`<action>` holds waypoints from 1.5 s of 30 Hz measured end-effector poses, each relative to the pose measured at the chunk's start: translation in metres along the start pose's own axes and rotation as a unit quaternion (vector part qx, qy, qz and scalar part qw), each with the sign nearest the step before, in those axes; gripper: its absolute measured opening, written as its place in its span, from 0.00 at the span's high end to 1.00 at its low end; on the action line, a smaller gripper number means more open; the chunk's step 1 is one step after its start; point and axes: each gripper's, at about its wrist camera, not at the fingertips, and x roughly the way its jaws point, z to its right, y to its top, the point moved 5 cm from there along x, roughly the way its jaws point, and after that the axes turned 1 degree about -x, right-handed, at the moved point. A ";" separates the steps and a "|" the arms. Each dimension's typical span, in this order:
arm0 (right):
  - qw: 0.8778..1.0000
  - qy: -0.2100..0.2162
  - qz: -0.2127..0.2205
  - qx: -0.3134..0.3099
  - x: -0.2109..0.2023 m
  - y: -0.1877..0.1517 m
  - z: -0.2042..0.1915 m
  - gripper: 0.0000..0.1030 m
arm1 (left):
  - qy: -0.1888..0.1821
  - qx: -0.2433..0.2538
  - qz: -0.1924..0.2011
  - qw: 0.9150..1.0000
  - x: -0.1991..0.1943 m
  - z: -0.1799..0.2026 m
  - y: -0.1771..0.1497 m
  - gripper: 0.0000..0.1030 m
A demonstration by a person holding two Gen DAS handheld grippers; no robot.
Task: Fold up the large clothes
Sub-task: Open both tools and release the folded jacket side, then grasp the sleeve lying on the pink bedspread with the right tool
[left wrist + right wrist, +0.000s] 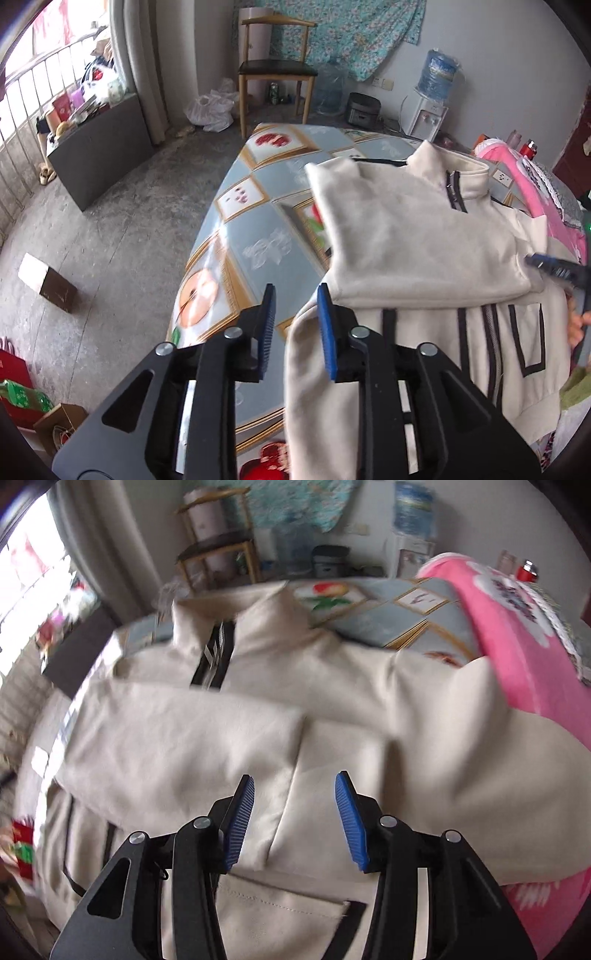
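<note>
Cream zip-up jacket (424,236) lies on the patterned surface (258,206), collar away from the person, one sleeve (369,206) already folded across the chest. Left gripper (295,321) hangs over the jacket's near edge, jaws a narrow gap apart, nothing between them. Right gripper (295,819) hovers above the folded sleeve, jaws moderately open, empty, cloth below not pinched. Risks, as I judge them: the folded sleeve sits loose and could slide off if either gripper drags it; the jacket's side edge overhangs the surface and may pull the body down; the pink cloth (517,657) touching the jacket's other side could get caught in a grab. Fabric looks soft, thick, with dark trim at pockets and zip.
</note>
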 end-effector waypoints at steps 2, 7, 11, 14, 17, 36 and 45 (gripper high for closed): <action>0.999 -0.021 -0.020 -0.022 0.017 -0.013 -0.005 0.56 | -0.005 0.013 -0.007 1.000 0.007 0.019 0.007 0.72; 0.999 -0.007 0.017 -0.026 -0.006 -0.014 -0.013 0.48 | -0.002 0.050 -0.012 0.999 0.028 0.065 0.023 0.52; 1.000 -0.001 0.013 -0.019 -0.003 -0.021 -0.009 0.40 | -0.004 0.069 -0.023 0.997 0.050 0.101 0.029 0.43; 1.000 0.003 -0.002 -0.011 0.007 -0.027 -0.002 0.40 | -0.008 0.070 -0.048 0.996 0.072 0.118 0.025 0.42; 0.999 0.023 0.022 0.010 -0.016 -0.028 0.006 0.40 | 0.001 0.069 -0.077 0.995 0.095 0.127 0.016 0.42; 0.947 -0.058 0.067 0.309 -0.136 -0.125 0.277 0.32 | 0.006 0.070 -0.088 0.994 0.122 0.128 -0.004 0.38; 0.867 -0.026 0.084 0.491 -0.128 -0.168 0.392 0.32 | 0.004 0.071 -0.094 0.993 0.123 0.129 -0.003 0.38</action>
